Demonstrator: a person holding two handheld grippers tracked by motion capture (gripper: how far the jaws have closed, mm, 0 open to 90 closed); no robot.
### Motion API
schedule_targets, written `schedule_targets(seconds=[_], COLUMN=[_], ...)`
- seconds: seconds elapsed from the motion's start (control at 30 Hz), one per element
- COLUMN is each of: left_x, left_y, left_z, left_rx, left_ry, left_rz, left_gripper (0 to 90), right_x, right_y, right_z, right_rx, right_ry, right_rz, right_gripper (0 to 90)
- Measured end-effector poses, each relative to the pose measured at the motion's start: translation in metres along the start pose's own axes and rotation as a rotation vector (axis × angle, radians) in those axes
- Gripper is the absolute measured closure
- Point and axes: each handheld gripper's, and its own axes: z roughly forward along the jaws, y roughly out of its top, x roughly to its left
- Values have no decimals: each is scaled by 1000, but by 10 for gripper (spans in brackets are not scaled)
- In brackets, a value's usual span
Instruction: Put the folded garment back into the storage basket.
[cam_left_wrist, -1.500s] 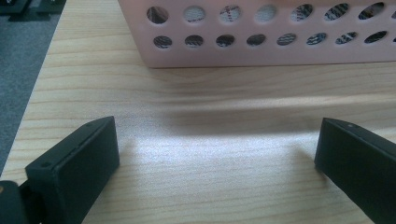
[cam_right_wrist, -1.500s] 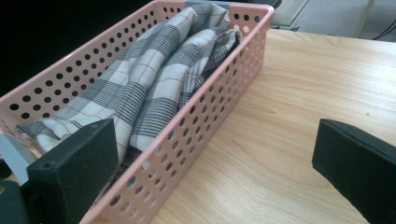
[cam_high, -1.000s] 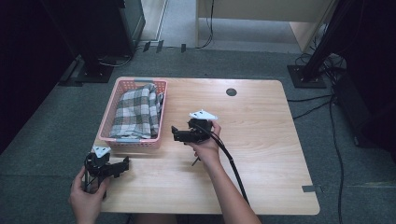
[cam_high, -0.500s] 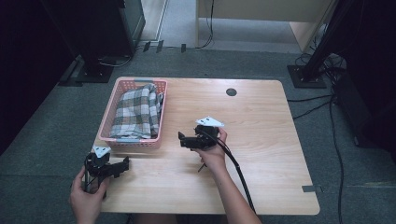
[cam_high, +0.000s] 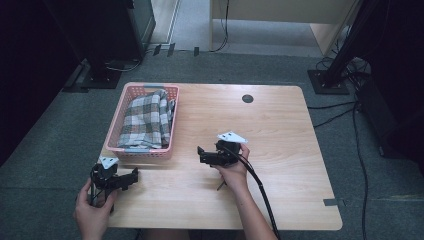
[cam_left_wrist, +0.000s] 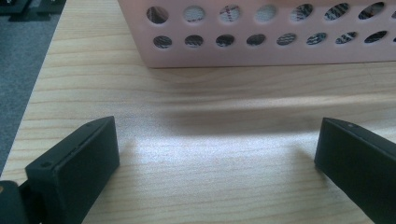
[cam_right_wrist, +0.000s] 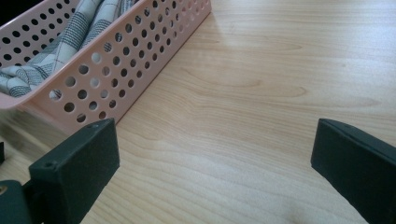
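Note:
A pink perforated basket stands on the left half of the wooden table and holds a folded plaid cloth. My left gripper rests near the front left corner, just below the basket, open with nothing between its jaws. In the left gripper view the basket wall lies straight ahead of the left gripper. My right gripper sits mid-table, to the right of the basket, open and empty. The right gripper view has the right gripper over bare wood, with the basket and cloth at upper left.
A small dark round hole marks the table near its far edge. A black cable trails from the right gripper toward the front edge. Dark stands and cables are on the grey floor around the table.
The right hand and its gripper have drawn back from the basket, toward the right and nearer the front of the table. The left gripper has stayed put.

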Motion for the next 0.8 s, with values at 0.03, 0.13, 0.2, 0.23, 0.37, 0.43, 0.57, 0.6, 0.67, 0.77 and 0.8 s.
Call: schedule_targets(seconds=[0.03, 0.13, 0.2, 0.23, 0.37, 0.43, 0.57, 0.6, 0.67, 0.77, 0.8], left_x=[0, 0, 0, 0, 0, 0, 0, 0, 0, 0, 0], left_y=[0, 0, 0, 0, 0, 0, 0, 0, 0, 0, 0], left_z=[0, 0, 0, 0, 0, 0, 0, 0, 0, 0, 0], left_rx=[0, 0, 0, 0, 0, 0, 0, 0, 0, 0, 0], left_ry=[0, 0, 0, 0, 0, 0, 0, 0, 0, 0, 0], left_rz=[0, 0, 0, 0, 0, 0, 0, 0, 0, 0, 0], left_gripper=[0, 0, 0, 0, 0, 0, 0, 0, 0, 0, 0], right_x=[0, -3, -6, -7, -13, -16, -20, -22, -25, -28, -29], right_y=[-1, -5, -7, -8, -13, -15, -19, -20, -22, -24, -25], right_z=[-1, -4, -6, -7, -13, -16, -22, -23, -26, -30, -32], right_rx=[-1, -3, -2, 0, 4, 3, 2, 0, 1, -1, -4], right_ry=[0, -13, -22, -26, -42, -48, -64, -67, -73, -82, -85], right_rz=[1, 0, 3, 1, 5, 6, 6, 8, 10, 17, 17], right_gripper=[14, 29, 27, 25, 21, 21, 21, 21, 21, 21, 22])
